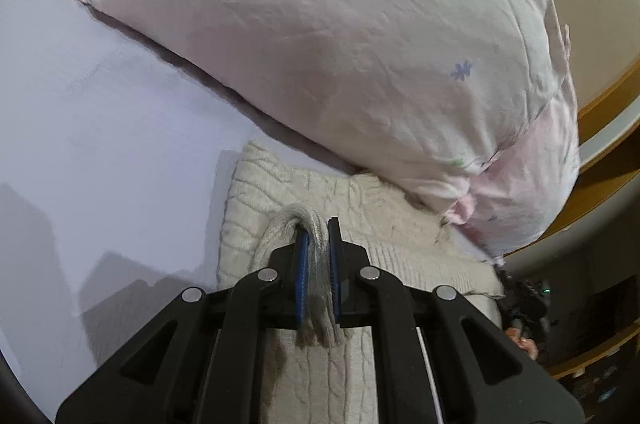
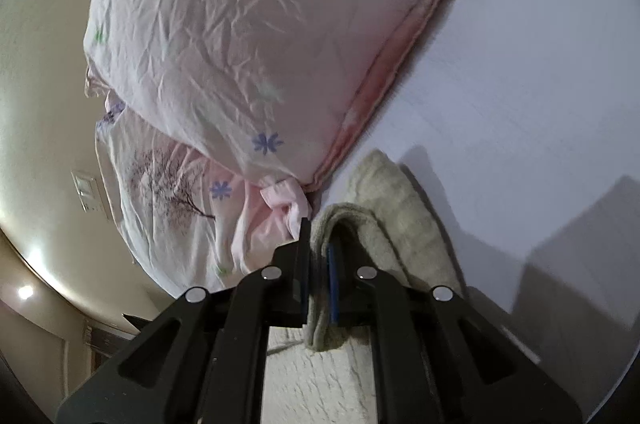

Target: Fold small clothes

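Note:
A cream cable-knit sweater (image 1: 340, 207) lies on the pale lilac bed sheet (image 1: 100, 127), its far edge close to a pillow. My left gripper (image 1: 318, 244) is shut on a bunched fold of the sweater, which hangs out behind the blue pads. In the right wrist view the same sweater (image 2: 384, 207) is doubled over, and my right gripper (image 2: 320, 248) is shut on its folded edge, right beside the pillow's knotted corner.
A large pink-white floral pillow (image 1: 340, 35) fills the far side in both views, shown in the right wrist view (image 2: 240, 43) too. A wooden bed frame (image 1: 608, 95) runs at the right. Bare sheet (image 2: 520, 83) spreads to the right of my right gripper.

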Demonstrator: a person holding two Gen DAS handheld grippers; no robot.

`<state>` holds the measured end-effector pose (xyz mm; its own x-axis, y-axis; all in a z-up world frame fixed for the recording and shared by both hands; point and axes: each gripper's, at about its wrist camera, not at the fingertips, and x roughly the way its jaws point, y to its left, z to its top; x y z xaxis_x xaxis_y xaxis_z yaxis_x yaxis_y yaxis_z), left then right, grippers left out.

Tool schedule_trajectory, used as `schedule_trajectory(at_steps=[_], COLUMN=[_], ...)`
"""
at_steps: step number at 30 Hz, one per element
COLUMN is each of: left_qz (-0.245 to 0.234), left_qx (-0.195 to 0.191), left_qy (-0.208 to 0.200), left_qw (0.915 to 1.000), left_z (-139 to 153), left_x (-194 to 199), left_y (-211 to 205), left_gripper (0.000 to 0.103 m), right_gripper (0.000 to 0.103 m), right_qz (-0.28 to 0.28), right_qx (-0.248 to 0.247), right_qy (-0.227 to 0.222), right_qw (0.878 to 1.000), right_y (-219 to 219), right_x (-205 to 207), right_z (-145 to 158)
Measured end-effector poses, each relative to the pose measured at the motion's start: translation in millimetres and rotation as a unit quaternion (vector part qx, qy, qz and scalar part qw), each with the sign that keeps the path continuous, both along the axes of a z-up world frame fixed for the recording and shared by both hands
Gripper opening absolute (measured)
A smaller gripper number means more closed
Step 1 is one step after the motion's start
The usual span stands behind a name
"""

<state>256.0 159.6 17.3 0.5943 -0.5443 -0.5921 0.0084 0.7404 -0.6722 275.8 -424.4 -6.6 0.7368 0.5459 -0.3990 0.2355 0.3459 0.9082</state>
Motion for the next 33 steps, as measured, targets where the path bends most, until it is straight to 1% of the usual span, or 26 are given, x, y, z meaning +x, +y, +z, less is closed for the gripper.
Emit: schedule_trajectory(at_steps=[1,2,3,4,5,6,7,8,9,11,13,15,17,20,23,24,25,26,27,28,29,30,31,32,33], left_qz=[0.002,0.005,0.009,0.014,0.026,0.05,0.072,0.087,0.081,0.059,0.024,-0.004,-0.022,-0.035,-0.048,-0.044,-0.039,-0.035,-0.021,-0.012,-0.007,-0.002,0.004,0.006,0.008], left_qx=[-0.019,-0.038,-0.063,-0.077,-0.084,-0.082,-0.073,-0.065,-0.06,-0.048,-0.014,0.01,0.014,0.028,0.031,0.034,0.034,0.026,0.0,-0.021,-0.039,-0.062,-0.078,-0.075,-0.075], left_qy=[0.005,0.01,0.016,0.019,0.016,0.001,-0.014,-0.029,-0.036,-0.035,-0.03,-0.014,0.001,0.015,0.032,0.027,0.027,0.029,0.038,0.046,0.056,0.076,0.077,0.079,0.072], left_qw=[0.9998,0.9992,0.9979,0.9968,0.996,0.9954,0.9947,0.9937,0.9943,0.9965,0.9992,0.9998,0.9997,0.9989,0.9979,0.9981,0.9983,0.9986,0.999,0.9986,0.9976,0.9952,0.9939,0.994,0.9945], left_z=[-1.9,-3.3,-4.6,-4.7,-2.8,2.8,10.0,17.2,23.4,28.3,28.4,22.1,14.5,6.8,-3.9,-4.2,-4.8,-6.3,-10.8,-14.4,-19.9,-29.8,-32.4,-29.4,-21.3], left_x=[3.7,7.8,10.7,13.0,11.4,6.4,0.2,-7.6,-14.9,-27.9,-42.0,-52.0,-56.3,-56.9,-54.9,-54.0,-52.2,-50.8,-47.0,-43.2,-40.3,-37.2,-37.8,-37.7,-39.6], left_y=[3.4,7.8,13.6,16.7,23.9,32.1,38.1,45.3,49.6,48.8,40.2,28.7,20.6,8.8,-2.0,-5.5,-7.2,-6.9,-2.6,0.4,3.1,5.9,7.7,5.6,3.5], left_gripper=[0.01,0.012,0.017,0.033,0.046,0.075,0.083,0.083,0.083,0.083,0.083,0.083,0.082,0.082,0.077,0.076,0.073,0.07,0.061,0.046,0.033,0.02,0.019,0.018,0.017], right_gripper=[0.016,0.031,0.037,0.039,0.048,0.06,0.067,0.077,0.086,0.091,0.091,0.093,0.093,0.094,0.094,0.094,0.094,0.094,0.094,0.094,0.094,0.094,0.094,0.094,0.094], right_qz=[-0.003,-0.003,-0.007,-0.012,-0.015,-0.017,-0.014,-0.017,-0.019,-0.017,-0.012,-0.008,-0.005,-0.001,0.006,0.007,0.008,0.009,0.011,0.012,0.013,0.014,0.015,0.015,0.015], right_qx=[0.01,0.028,0.04,0.044,0.048,0.052,0.048,0.021,0.0,-0.032,-0.055,-0.069,-0.072,-0.063,-0.065,-0.063,-0.059,-0.053,-0.046,-0.041,-0.034,-0.03,-0.026,-0.02,-0.017], right_qy=[0.005,0.01,0.012,0.013,0.013,0.006,-0.008,-0.019,-0.026,-0.043,-0.062,-0.087,-0.097,-0.085,-0.1,-0.103,-0.105,-0.106,-0.107,-0.108,-0.109,-0.11,-0.112,-0.117,-0.121], right_qw=[1.0,1.0,0.999,0.999,0.999,0.998,0.999,0.999,0.999,0.998,0.996,0.994,0.993,0.994,0.993,0.993,0.993,0.993,0.993,0.993,0.993,0.993,0.993,0.993,0.992], right_y=[-0.3,-0.8,0.2,4.1,3.7,6.4,7.6,8.0,12.0,12.9,14.5,15.0,14.8,21.7,22.3,19.9,20.6,19.9,19.0,18.7,17.7,16.9,16.5,15.3,14.9], right_x=[3.0,11.8,19.3,23.6,24.5,26.2,24.0,16.4,11.5,-3.1,-19.0,-32.7,-40.8,-37.2,-39.1,-41.9,-41.3,-41.4,-41.6,-41.5,-41.6,-41.9,-42.0,-42.7,-43.0], right_z=[-5.8,-10.1,-11.2,-11.4,-9.9,-6.4,-0.4,10.5,19.1,30.3,36.4,36.4,30.1,23.7,26.5,25.7,26.1,25.5,24.7,23.9,23.2,23.1,23.6,24.6,26.9])
